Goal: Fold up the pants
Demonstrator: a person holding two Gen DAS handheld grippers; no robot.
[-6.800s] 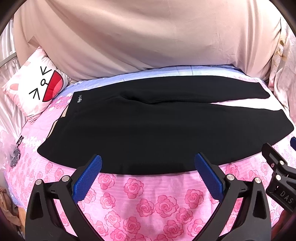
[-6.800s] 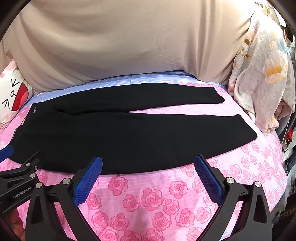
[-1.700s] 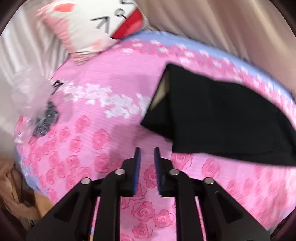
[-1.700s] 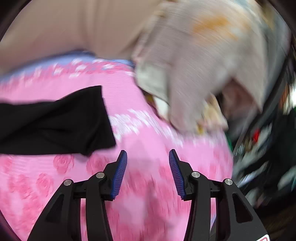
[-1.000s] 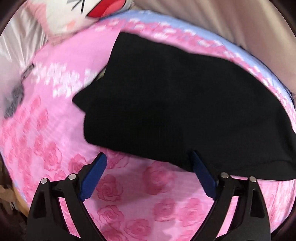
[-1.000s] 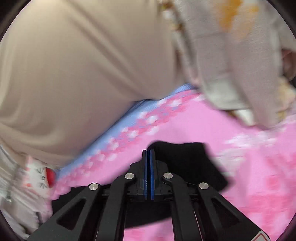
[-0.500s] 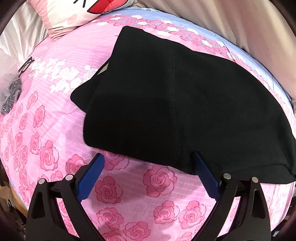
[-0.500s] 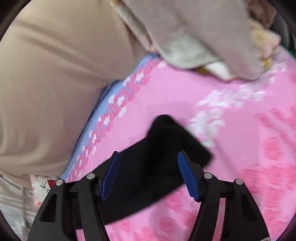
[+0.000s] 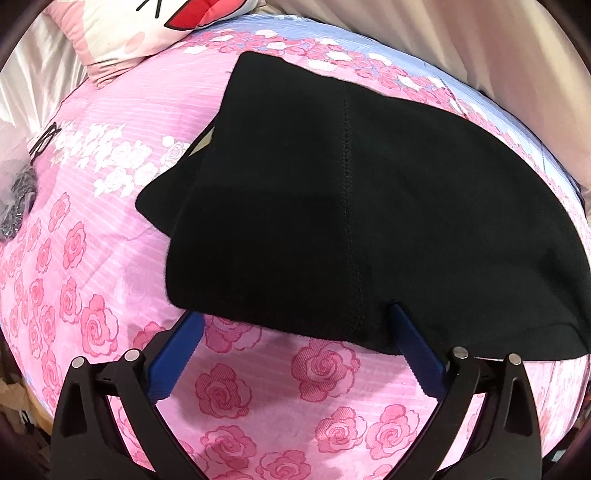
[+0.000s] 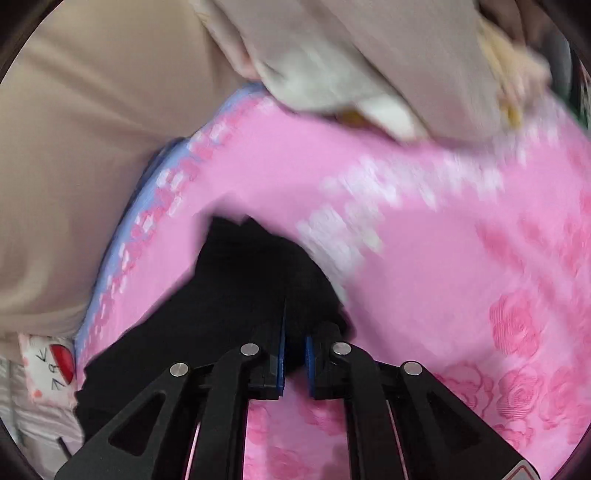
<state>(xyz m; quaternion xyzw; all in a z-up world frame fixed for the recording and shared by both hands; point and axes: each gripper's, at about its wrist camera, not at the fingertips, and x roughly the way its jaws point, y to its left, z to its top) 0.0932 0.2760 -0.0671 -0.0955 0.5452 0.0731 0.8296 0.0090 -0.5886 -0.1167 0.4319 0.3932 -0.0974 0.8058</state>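
Note:
The black pants (image 9: pixel 351 206) lie folded lengthwise on the pink rose bedsheet (image 9: pixel 258 387); the left wrist view shows the waist end, with a seam down the middle. My left gripper (image 9: pixel 291 325) is open, its blue fingertips tucked under the near edge of the pants. In the right wrist view the leg-cuff end of the pants (image 10: pixel 236 295) lies bunched on the sheet. My right gripper (image 10: pixel 294 332) is nearly closed on the black cuff fabric, with cloth between its blue pads.
A cartoon cat pillow (image 9: pixel 155 26) lies at the bed's far left corner. A beige curtain (image 10: pixel 92 129) hangs behind the bed. A pale floral blanket (image 10: pixel 369 55) is piled at the right end. A dark item in plastic (image 9: pixel 14 199) lies at the left edge.
My right gripper went from open around the cuff to closed on it. My left gripper stayed open and slid slightly further under the waist edge.

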